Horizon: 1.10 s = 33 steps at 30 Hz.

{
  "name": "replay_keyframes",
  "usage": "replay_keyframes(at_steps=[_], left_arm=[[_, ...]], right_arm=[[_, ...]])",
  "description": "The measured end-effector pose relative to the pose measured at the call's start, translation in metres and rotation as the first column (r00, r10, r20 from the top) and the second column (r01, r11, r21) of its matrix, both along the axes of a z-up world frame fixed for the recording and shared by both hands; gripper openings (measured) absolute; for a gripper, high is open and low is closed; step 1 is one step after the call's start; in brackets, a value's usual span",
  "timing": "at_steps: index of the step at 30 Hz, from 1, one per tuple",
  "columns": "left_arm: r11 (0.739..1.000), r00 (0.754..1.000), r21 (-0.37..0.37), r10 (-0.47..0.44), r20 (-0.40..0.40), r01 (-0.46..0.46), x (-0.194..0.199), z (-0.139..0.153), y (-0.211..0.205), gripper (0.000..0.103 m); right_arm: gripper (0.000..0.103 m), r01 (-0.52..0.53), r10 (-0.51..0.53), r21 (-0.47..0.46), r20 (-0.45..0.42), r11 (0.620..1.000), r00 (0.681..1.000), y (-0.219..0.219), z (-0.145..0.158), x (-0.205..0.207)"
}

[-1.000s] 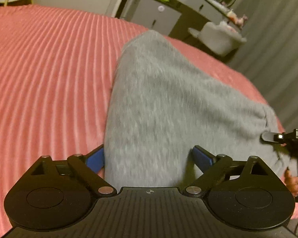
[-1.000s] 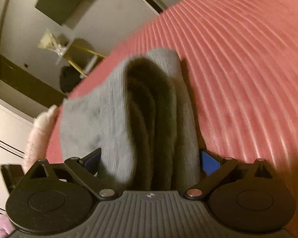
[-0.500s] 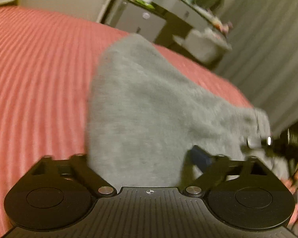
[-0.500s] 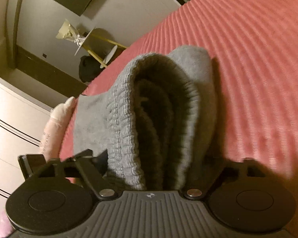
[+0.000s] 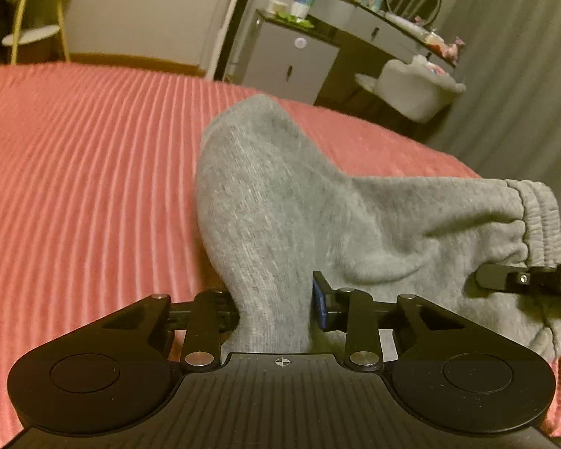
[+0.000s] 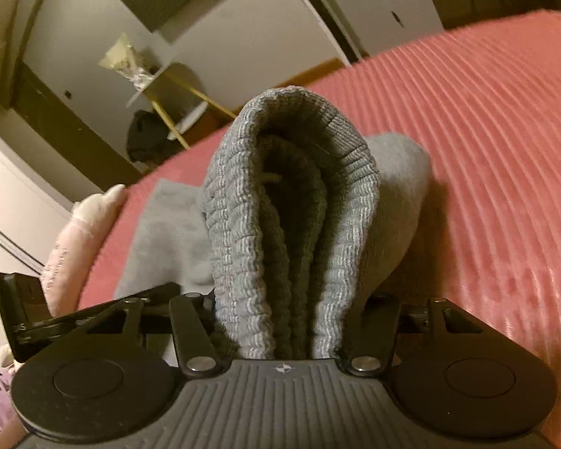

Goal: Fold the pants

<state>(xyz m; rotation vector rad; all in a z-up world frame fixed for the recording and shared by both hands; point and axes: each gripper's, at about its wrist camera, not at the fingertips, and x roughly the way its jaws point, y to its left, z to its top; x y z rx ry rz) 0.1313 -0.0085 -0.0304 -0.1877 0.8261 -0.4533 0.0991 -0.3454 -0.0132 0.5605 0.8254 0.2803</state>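
The left tongs (image 5: 275,301) have just been closing and now pinch a bunched fold of the grey pants (image 5: 288,202), cloth squeezed between the blue-padded fingers (image 5: 319,305). The right tongs (image 6: 288,314) have also just been closing, and they clamp the thick ribbed waistband (image 6: 291,194), which stands up in a doubled loop between their jaws. In the left wrist view the right tongs show at the right edge, at the gathered waistband end. The pants hang lifted between the two tongs above the pink ribbed bedspread (image 5: 86,172), their far end resting on it. A grey cabinet (image 5: 291,60) stands beyond the bed, near a white chair (image 5: 411,89).
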Motion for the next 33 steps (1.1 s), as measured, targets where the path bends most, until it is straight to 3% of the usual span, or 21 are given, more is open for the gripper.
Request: replay_keyframes(at_steps=[3,9,17,19,20,21,22,23,25,27,28,30,33], left_arm=[[1.000,1.000,-0.001,0.001,0.019,-0.001,-0.005,0.019,0.001,0.025],[0.999,0.998,0.049,0.001,0.058,-0.004,-0.007,0.040,-0.010,0.025],[0.997,0.995,0.045,0.054,0.083,-0.058,0.017,0.049,-0.020,0.028],[0.982,0.985,0.113,0.144,0.094,-0.155,0.026,0.044,-0.019,0.057],[0.952,0.966,0.177,0.229,0.122,-0.248,0.027,0.042,-0.015,0.063],[0.907,0.935,0.240,0.308,0.177,-0.345,0.026,0.039,-0.010,0.074],[0.886,0.922,0.274,0.326,0.207,-0.375,0.025,0.038,-0.005,0.081],[0.879,0.923,0.294,0.323,0.212,-0.375,0.025,0.035,0.001,0.081],[0.882,0.923,0.282,0.333,0.194,-0.378,0.024,0.030,0.007,0.081],[0.892,0.920,0.245,0.338,0.198,-0.380,0.024,0.030,0.003,0.081],[0.903,0.923,0.221,0.326,0.204,-0.368,0.024,0.031,-0.002,0.081],[0.925,0.934,0.195,0.281,0.223,-0.325,0.022,0.033,-0.015,0.082],[0.938,0.952,0.244,0.185,0.244,-0.245,0.032,0.032,-0.047,0.084]], right_arm=[[0.056,-0.020,0.020,-0.013,0.035,1.000,0.999,0.005,0.021,-0.008],[0.056,-0.010,0.010,0.000,0.050,1.000,0.999,0.015,0.035,-0.003],[0.056,0.046,-0.047,0.006,0.084,0.999,0.995,0.007,0.041,0.004],[0.064,0.059,-0.060,0.012,0.071,0.998,0.996,-0.001,0.037,0.015],[0.067,0.066,-0.065,-0.004,0.053,0.998,0.996,-0.007,0.034,0.023],[0.074,0.086,-0.085,-0.032,0.030,0.996,0.996,-0.012,0.030,0.026],[0.079,0.138,-0.138,-0.081,-0.001,0.987,0.990,-0.019,0.026,0.028],[0.079,0.203,-0.209,-0.146,-0.028,0.968,0.978,-0.025,0.022,0.026],[0.079,0.311,-0.310,-0.236,0.043,0.921,0.950,-0.031,0.023,0.011],[0.071,0.380,-0.346,-0.277,0.165,0.882,0.923,-0.024,0.028,-0.007],[0.054,0.391,-0.340,-0.283,0.213,0.876,0.916,-0.017,0.030,-0.012],[0.038,0.378,-0.300,-0.271,0.288,0.885,0.909,0.002,0.030,-0.015],[0.034,0.330,-0.252,-0.220,0.319,0.918,0.914,0.031,0.019,-0.007]])
